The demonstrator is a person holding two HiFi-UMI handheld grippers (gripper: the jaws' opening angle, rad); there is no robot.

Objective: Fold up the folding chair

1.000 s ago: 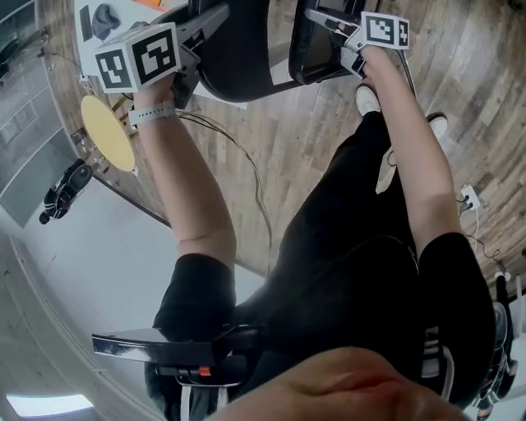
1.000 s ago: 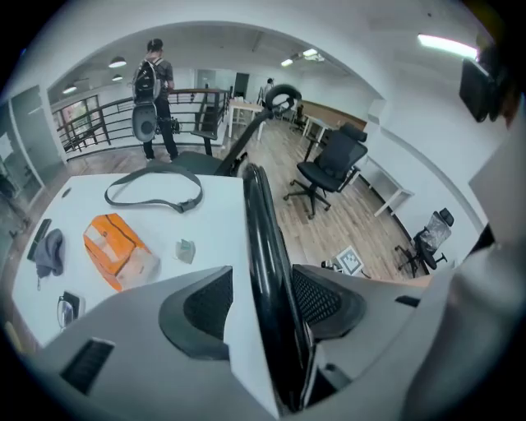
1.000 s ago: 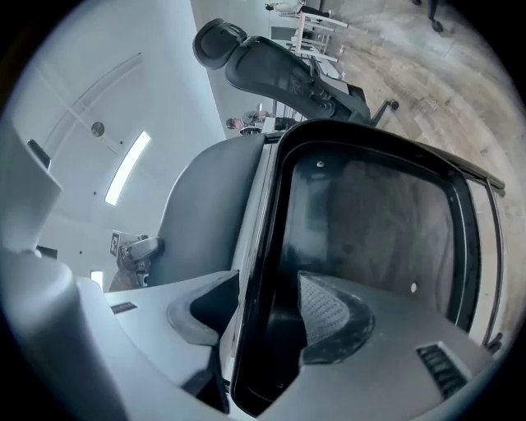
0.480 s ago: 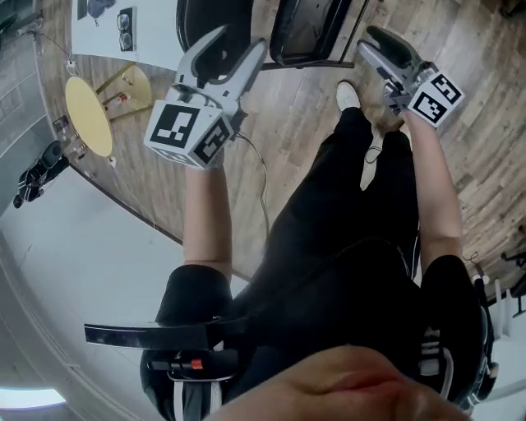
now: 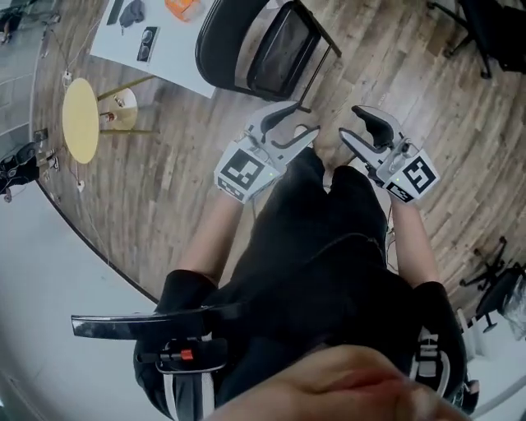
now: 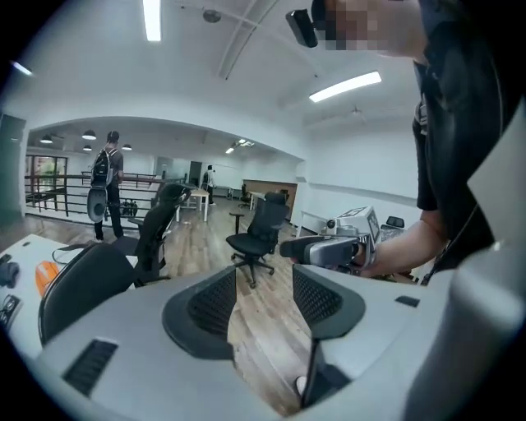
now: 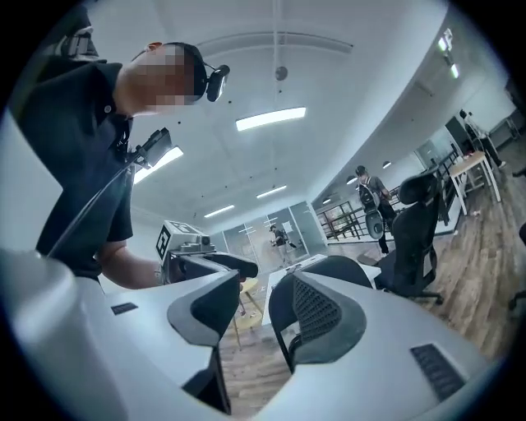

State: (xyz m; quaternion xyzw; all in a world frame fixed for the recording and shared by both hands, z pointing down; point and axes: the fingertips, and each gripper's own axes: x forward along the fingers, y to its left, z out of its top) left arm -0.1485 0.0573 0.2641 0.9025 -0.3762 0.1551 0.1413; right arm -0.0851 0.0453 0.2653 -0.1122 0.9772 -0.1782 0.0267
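Observation:
The black folding chair (image 5: 263, 49) stands on the wood floor at the top of the head view, its rounded back beside its seat panel. Both grippers hang apart from it, close above the person's black trousers. My left gripper (image 5: 292, 123) is open and empty. My right gripper (image 5: 360, 131) is open with nothing in it. In the left gripper view the jaws (image 6: 265, 284) frame bare floor, the chair back (image 6: 82, 284) shows at left, and the right gripper (image 6: 329, 249) is ahead. The right gripper view (image 7: 256, 300) shows the chair (image 7: 343, 264) behind one jaw.
A round yellow stool (image 5: 80, 119) and a white table (image 5: 164, 49) stand left of the chair. Black office chairs (image 5: 485, 25) are at the top right, another (image 6: 255, 238) farther down the room. A person with a backpack (image 6: 103, 185) stands far off.
Both grippers have come away from the chair, where they were a second ago, and drawn back toward the person's body. The chair now stands alone farther off.

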